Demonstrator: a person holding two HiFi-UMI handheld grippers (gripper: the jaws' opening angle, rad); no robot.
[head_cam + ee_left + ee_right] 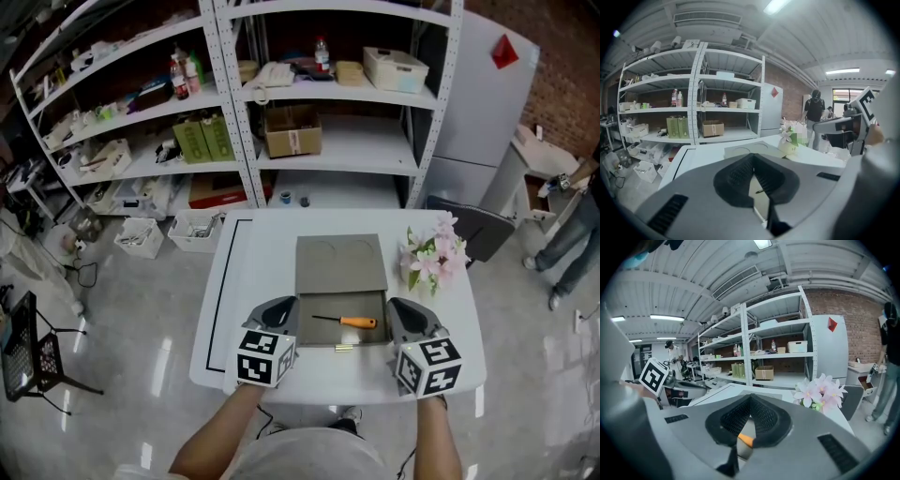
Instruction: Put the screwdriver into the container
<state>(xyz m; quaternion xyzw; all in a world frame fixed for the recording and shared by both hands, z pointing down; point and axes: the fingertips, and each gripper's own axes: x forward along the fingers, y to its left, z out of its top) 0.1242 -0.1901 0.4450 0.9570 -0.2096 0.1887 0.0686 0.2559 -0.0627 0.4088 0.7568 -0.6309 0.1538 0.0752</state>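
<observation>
1. The screwdriver point(349, 322), orange-handled with a dark shaft, lies flat inside the open grey container point(323, 334). It sits between our two tongs, its handle towards the right ones and its tip towards the left ones.
2. In the right gripper view we see the orange handle point(745, 440) through the gap below the tips, beyond the tongs and not gripped by them. In the left gripper view only the thin dark tip point(760, 191) shows in the same way.
3. Our left tongs point(279, 312) hang just beside the container's left wall. Their ribbed pads point(740, 174) are clenched tip to tip, with nothing between them.
4. Our right tongs point(405, 315) hang just beside the container's right wall, near the handle end. They too are closed together and grasp nothing.
5. The container's lid point(340, 262) is folded back flat on the bench point(253, 281), on the far side of both tongs.
6. A bunch of pink and white flowers point(431, 258) stands ahead of the right tongs, just beside the lid's right edge.
7. Well beyond both tongs, past the bench, stands white shelving point(412, 103) that carries a cardboard box point(292, 129), bottles and cartons.
8. Far off to the right of the right tongs we see a person point(572, 234) in jeans.
</observation>
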